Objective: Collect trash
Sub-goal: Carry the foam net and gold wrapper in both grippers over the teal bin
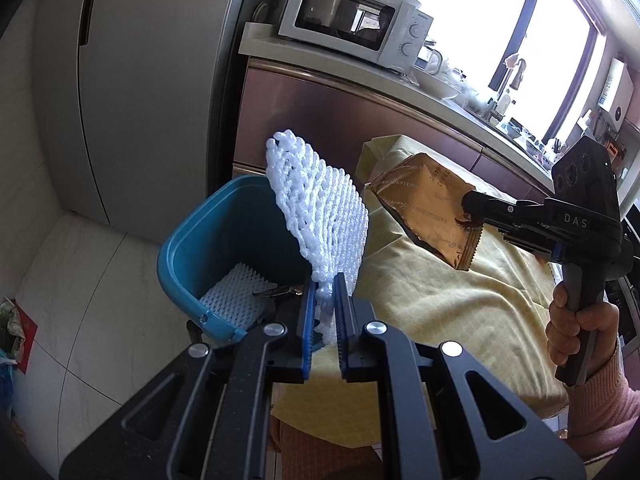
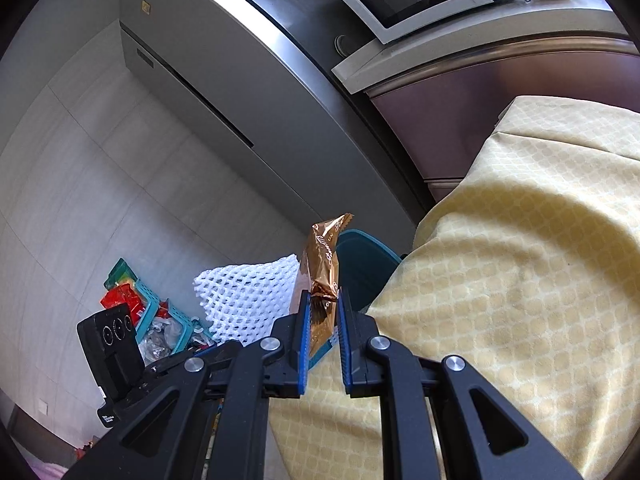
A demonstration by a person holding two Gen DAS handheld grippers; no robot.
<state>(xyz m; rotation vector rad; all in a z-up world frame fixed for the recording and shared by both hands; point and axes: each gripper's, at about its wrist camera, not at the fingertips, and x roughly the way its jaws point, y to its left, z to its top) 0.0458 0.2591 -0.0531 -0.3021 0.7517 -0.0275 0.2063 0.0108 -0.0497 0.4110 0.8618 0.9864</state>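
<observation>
My left gripper (image 1: 325, 282) is shut on a white foam fruit net (image 1: 320, 208), which stands up above a blue bin (image 1: 188, 248) beside the table. Inside the bin lie another white foam net (image 1: 236, 296) and a dark wrapper (image 1: 282, 291). To the right, a hand holds my right gripper (image 1: 468, 208), shut on a golden-brown snack wrapper (image 1: 428, 208) over the yellow tablecloth (image 1: 460, 304). In the right wrist view that gripper (image 2: 323, 298) pinches the golden wrapper (image 2: 322, 264); the foam net (image 2: 248, 296) and the bin's rim (image 2: 360, 240) lie beyond it.
A grey fridge (image 1: 132, 92) stands behind the bin. A white microwave (image 1: 352, 20) sits on the counter (image 1: 440, 100) by the window. A teal basket of packets (image 2: 156, 316) sits on the tiled floor. The yellow-clothed table (image 2: 520, 260) fills the right side.
</observation>
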